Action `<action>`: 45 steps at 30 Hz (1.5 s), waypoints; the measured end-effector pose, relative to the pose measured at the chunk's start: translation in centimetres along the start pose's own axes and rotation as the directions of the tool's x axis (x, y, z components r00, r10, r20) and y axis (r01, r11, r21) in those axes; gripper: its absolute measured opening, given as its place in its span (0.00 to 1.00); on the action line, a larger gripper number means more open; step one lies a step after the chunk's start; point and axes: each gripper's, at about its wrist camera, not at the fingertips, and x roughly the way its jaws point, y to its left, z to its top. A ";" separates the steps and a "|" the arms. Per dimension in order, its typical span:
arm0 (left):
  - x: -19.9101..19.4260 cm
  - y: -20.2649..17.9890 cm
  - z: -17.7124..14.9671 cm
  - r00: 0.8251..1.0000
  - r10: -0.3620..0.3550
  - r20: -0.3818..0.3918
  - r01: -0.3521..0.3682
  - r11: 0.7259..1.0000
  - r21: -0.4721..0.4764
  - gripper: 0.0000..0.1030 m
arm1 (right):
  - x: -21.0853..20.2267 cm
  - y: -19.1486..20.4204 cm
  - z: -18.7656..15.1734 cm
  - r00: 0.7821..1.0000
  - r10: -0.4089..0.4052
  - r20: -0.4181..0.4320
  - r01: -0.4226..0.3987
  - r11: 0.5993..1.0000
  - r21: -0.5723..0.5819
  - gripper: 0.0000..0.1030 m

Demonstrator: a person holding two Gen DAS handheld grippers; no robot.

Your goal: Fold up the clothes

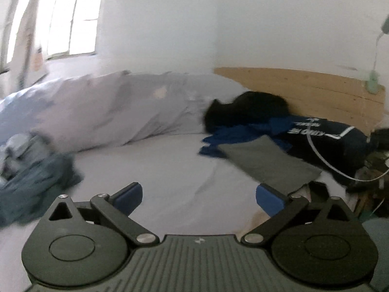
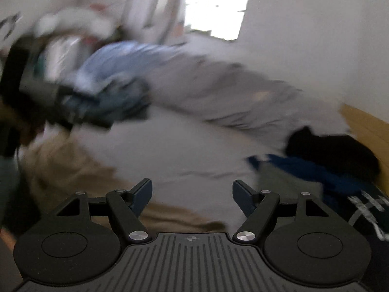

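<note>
While both my cameras blur, I've got the pale bed sheet (image 1: pixel 170 165) filling the left view, a bunched duvet (image 1: pixel 102 112) along the wall. Clothes sit at the wooden headboard (image 1: pixel 304 90): a black garment (image 1: pixel 245 112), blue fabric (image 1: pixel 233 136), a dark printed top (image 1: pixel 325 136) and a flat grey piece (image 1: pixel 269 163). A teal heap (image 1: pixel 34 185) lies at the left, a tan cloth (image 2: pixel 73 175) under my right view. No bins or baskets I can make out. My left gripper (image 1: pixel 198 196) is spread wide, empty; my right gripper (image 2: pixel 192 194) is parted, gripping nothing.
</note>
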 end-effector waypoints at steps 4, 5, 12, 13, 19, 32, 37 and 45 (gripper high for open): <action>-3.1 1.2 -1.7 0.999 0.028 -0.021 -0.029 0.999 -0.017 1.00 | 2.2 7.0 0.4 0.986 0.136 -0.092 -0.154 0.959 -0.236 0.74; -3.7 1.4 -2.0 0.999 0.035 -0.017 -0.035 0.999 -0.024 1.00 | 2.8 8.7 0.3 0.980 0.160 -0.122 -0.190 0.935 -0.300 0.74; -4.4 3.5 -4.8 0.998 0.062 -0.034 -0.066 0.990 -0.124 1.00 | 7.1 17.7 -2.7 0.907 0.192 -0.374 -0.401 0.661 -0.634 0.52; -4.5 3.5 -5.0 0.998 0.057 -0.033 -0.061 0.991 -0.116 1.00 | 7.7 18.2 -2.9 0.901 0.183 -0.394 -0.414 0.639 -0.648 0.47; -5.3 4.8 -5.2 0.999 0.037 -0.027 -0.040 0.989 -0.146 1.00 | 11.4 20.1 -4.4 0.879 0.105 -0.465 -0.443 0.541 -0.715 0.36; -5.3 6.1 -6.3 0.999 0.000 -0.050 -0.011 0.977 -0.213 1.00 | 12.3 21.5 -6.2 0.847 0.065 -0.528 -0.506 0.406 -0.761 0.31; -5.7 5.9 -6.2 0.999 -0.026 -0.028 0.020 0.978 -0.209 1.00 | 12.3 20.5 -5.6 0.880 0.083 -0.468 -0.451 0.454 -0.768 0.14; -6.5 4.9 -6.0 0.994 -0.106 0.003 0.106 0.983 -0.152 1.00 | 8.2 14.1 0.5 0.914 0.223 -0.339 -0.388 0.729 -0.564 0.13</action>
